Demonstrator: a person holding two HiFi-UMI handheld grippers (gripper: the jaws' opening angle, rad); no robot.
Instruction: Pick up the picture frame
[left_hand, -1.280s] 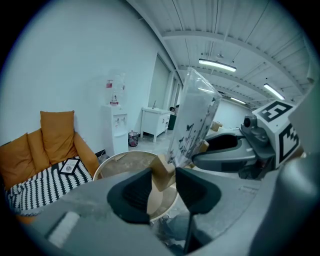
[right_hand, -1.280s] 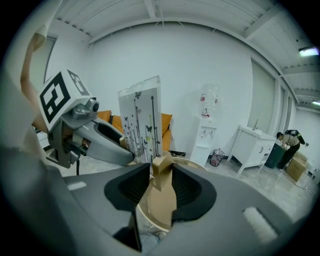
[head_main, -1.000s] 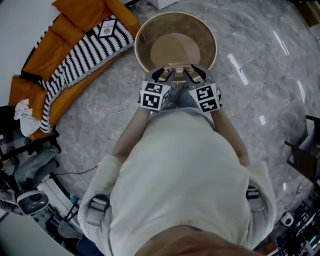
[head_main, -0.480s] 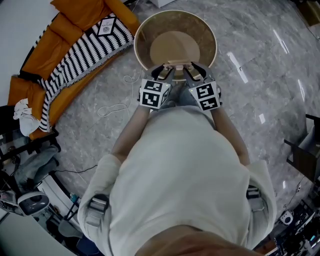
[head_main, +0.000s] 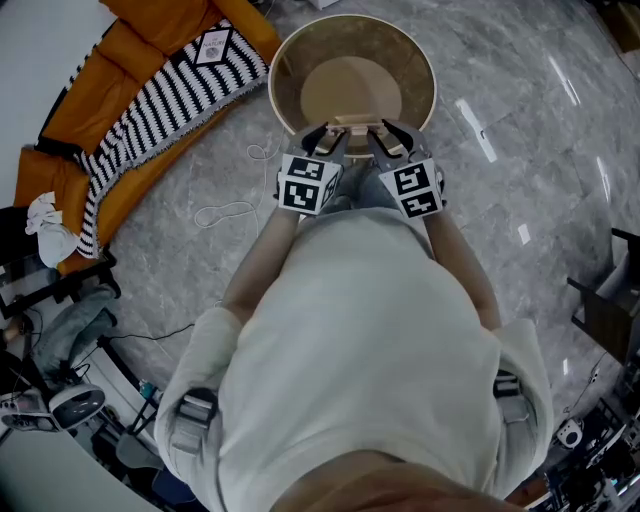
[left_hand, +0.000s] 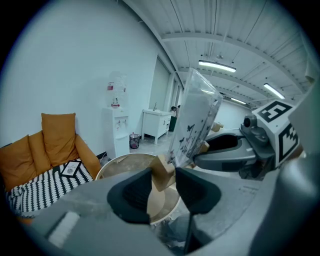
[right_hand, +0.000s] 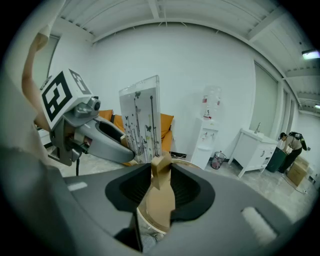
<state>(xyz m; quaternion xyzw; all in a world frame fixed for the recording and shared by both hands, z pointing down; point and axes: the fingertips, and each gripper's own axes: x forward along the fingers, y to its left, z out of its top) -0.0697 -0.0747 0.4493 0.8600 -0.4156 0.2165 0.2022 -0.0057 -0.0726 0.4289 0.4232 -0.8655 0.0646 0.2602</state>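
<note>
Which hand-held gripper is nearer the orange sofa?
Left. Left hand-held gripper sits toward the orange sofa; right hand-held gripper, jaws just closing on the wooden-based picture frame, is farther.

The round wooden desk with a raised rim (head_main: 415, 70) is bare across its middle and far side, leaving room to reach in over the rim there. At its near edge the clear picture frame (left_hand: 197, 120) rises and blocks the way. Right of the desk the grey marble floor (head_main: 520, 150) lies open. To the left a white cable (head_main: 228, 212) loops on the floor, with the orange sofa (head_main: 150, 45) and its black-and-white striped blanket (head_main: 170, 110) beyond.
</note>
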